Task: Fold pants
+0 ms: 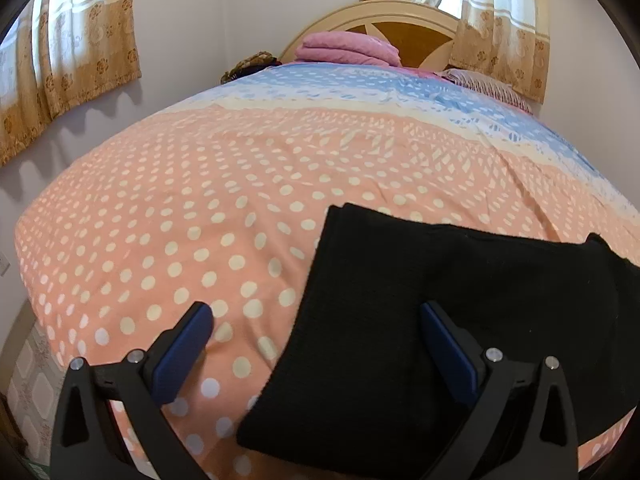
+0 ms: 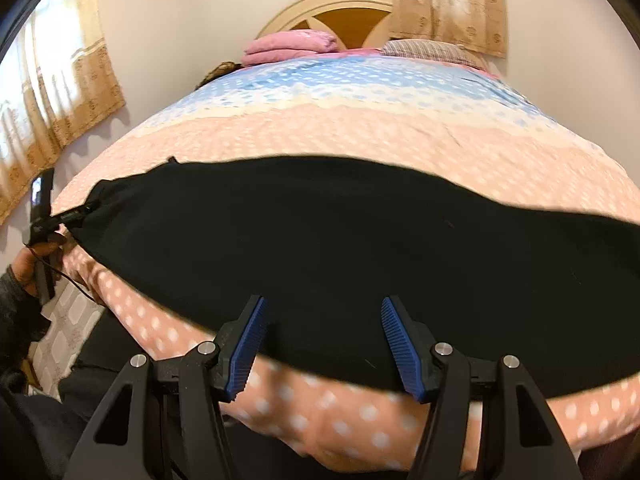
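Black pants (image 1: 420,320) lie flat on a bed near its front edge, folded lengthwise into a long band (image 2: 320,240) that runs left to right. My left gripper (image 1: 316,316) is open over the band's left end; its right finger (image 1: 448,344) is above the cloth and its left finger (image 1: 188,344) is above the bedspread. My right gripper (image 2: 322,312) is open and empty, just above the near edge of the pants around their middle. In the right wrist view the left gripper (image 2: 68,216) shows at the pants' left end.
The bed has a pink and blue polka-dot bedspread (image 1: 180,220). A folded pink blanket (image 1: 348,48) and a striped pillow (image 2: 424,50) lie by the headboard (image 1: 384,20). Curtains (image 1: 68,60) hang on the left wall. Tiled floor (image 2: 68,320) lies left of the bed.
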`<state>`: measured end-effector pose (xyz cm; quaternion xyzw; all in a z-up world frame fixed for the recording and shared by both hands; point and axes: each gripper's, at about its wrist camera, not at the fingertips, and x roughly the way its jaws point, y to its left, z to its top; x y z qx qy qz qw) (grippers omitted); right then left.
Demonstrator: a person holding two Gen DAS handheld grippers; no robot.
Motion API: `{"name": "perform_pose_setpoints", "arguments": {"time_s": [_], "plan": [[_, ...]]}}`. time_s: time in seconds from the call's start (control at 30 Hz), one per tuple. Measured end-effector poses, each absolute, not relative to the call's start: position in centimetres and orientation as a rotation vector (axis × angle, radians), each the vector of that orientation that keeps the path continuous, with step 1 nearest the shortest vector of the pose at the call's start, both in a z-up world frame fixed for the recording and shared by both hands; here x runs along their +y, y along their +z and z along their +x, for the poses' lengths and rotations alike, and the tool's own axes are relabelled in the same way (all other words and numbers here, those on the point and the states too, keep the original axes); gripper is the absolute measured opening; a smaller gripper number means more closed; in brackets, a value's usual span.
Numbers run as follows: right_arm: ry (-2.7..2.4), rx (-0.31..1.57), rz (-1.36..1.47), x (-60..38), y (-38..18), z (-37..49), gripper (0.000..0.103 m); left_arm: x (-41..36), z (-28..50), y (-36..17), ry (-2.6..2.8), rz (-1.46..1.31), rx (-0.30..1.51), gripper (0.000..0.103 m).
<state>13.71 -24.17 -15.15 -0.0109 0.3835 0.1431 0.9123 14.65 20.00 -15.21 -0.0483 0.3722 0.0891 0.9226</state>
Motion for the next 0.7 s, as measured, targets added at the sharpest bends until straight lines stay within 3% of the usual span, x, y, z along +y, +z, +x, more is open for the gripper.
{"name": "perform_pose_setpoints", "arguments": {"time_s": [0.33,0.7], "plan": [[0.607,0.815,-0.108,-10.7,-14.5,22.0,0.062,20.6,14.1,-15.4,0.175,-0.107,0.747,0.103],[0.682,0.926,0.156,-6.7,-14.5,31.4,0.062,20.6,13.2,-15.8,0.175,-0.108,0.709,0.103]]}}
